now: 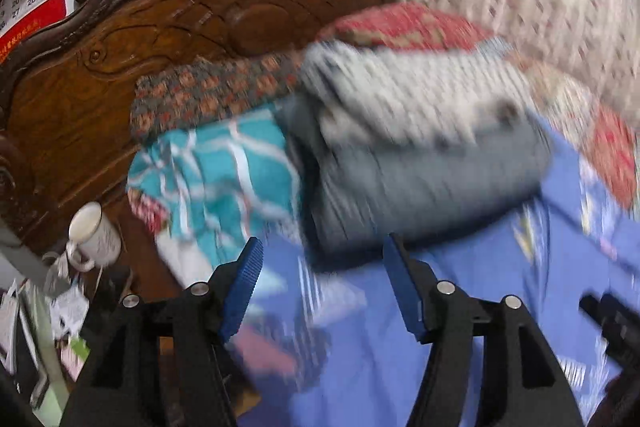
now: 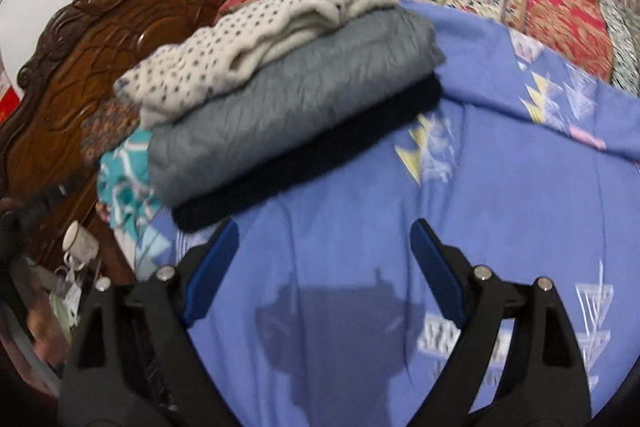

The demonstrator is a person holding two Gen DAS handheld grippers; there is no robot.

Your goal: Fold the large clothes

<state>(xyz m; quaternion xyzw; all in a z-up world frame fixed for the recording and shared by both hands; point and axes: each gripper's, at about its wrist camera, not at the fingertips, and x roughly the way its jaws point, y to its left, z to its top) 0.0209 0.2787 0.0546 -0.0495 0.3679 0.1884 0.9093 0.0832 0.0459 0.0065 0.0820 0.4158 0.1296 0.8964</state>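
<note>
- A stack of three folded garments is seen against the carved dark wooden headboard (image 2: 100, 39): a cream sweater with dark dots (image 2: 256, 39) on top, a grey ribbed knit (image 2: 288, 107) under it, a black knit (image 2: 312, 171) at the bottom.
- The stack is set on a periwinkle bedsheet with triangle prints (image 2: 500, 195), beside a teal-and-white patterned cloth (image 1: 224, 171) that lies nearer the headboard.
- Left gripper (image 1: 322, 283): jaws are held apart, nothing between the blue pads, only sheet below; the view is heavily motion-blurred.
- Right gripper (image 2: 324, 275): jaws are spread wide and empty, aimed down at bare sheet just short of the stack.
- Progress, as judged: three pieces are folded and stacked, nothing is in hand. No unfolded garment is seen in either view, so what remains cannot be told.
- A white mug (image 1: 94, 233) is seen below the headboard, apart from the stack.
</note>
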